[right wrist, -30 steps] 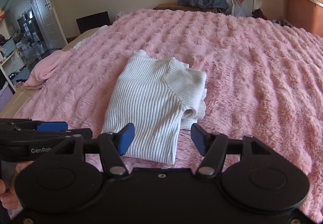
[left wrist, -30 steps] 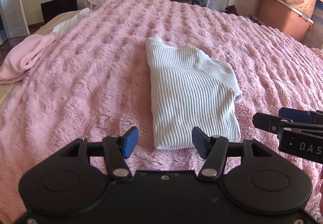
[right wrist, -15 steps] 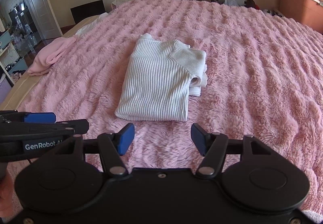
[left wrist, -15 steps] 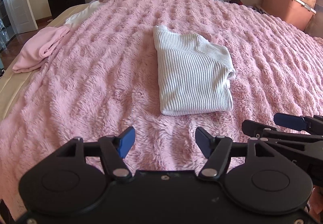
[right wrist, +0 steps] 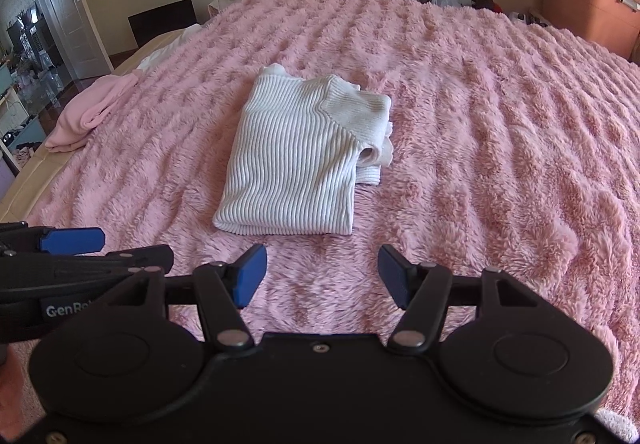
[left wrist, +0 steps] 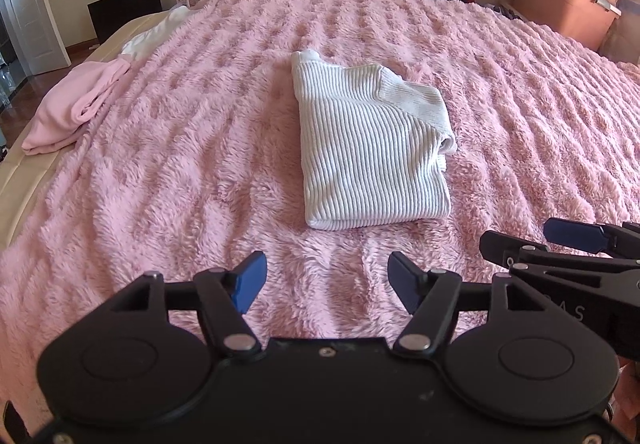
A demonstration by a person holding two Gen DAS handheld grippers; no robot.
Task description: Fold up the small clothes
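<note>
On left gripper side: "GenRo", rest hidden.

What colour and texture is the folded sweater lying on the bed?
White, with a fine ribbed knit. The folded sweater shows best in the right wrist view.

The white sweater is a ribbed knit, matt and soft-looking, its cords running lengthwise on the body and crosswise on the folded sleeve. Under it and all around it, the pink blanket is a long-pile plush, shaggy and tufted in rows, with a faint sheen where light strikes it. Left of the sweater, at the blanket's edge, the pink garment looks like smooth matt fleece. Nearer than the sweater, the left hand-held gripper and right hand-held gripper are matt black plastic with bright metal rivets and smooth blue pads.
</note>
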